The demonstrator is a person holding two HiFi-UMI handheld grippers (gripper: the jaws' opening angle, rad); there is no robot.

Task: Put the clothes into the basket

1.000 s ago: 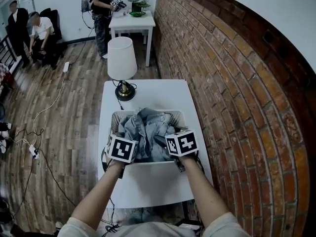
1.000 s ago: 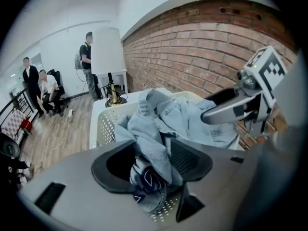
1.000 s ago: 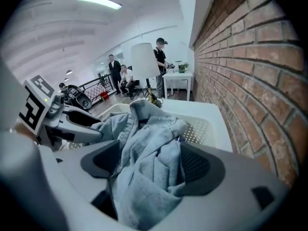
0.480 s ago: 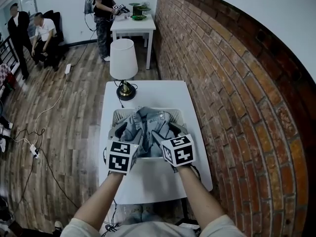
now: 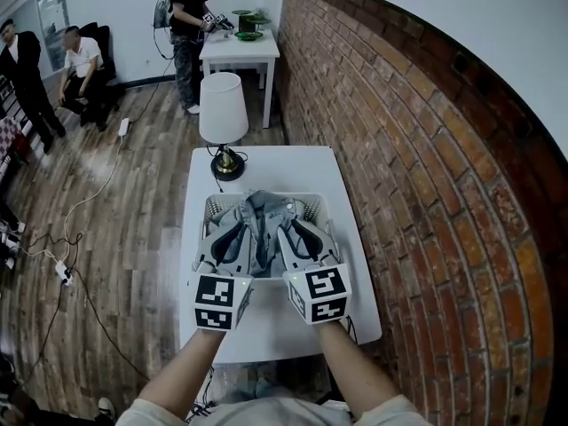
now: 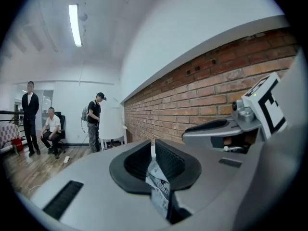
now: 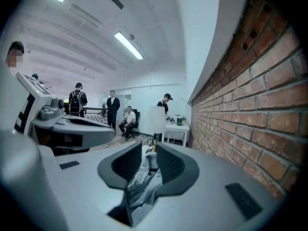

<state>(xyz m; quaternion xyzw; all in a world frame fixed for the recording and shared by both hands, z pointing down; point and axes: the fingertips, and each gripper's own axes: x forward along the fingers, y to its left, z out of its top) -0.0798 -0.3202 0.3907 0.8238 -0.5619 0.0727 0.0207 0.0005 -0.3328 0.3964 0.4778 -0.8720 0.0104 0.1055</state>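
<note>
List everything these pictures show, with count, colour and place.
table: one, white, against the brick wall
basket: one, white mesh, on table
denim clothes: one heap, light blue, in basket
lamp: one, white shade, table's far end
far table: one, white, holding green dishes
people: three, dark or white tops, back of room
left claw: one, grey, jaws just closed on denim clothes
right claw: one, grey, jaws just closed on denim clothes
</note>
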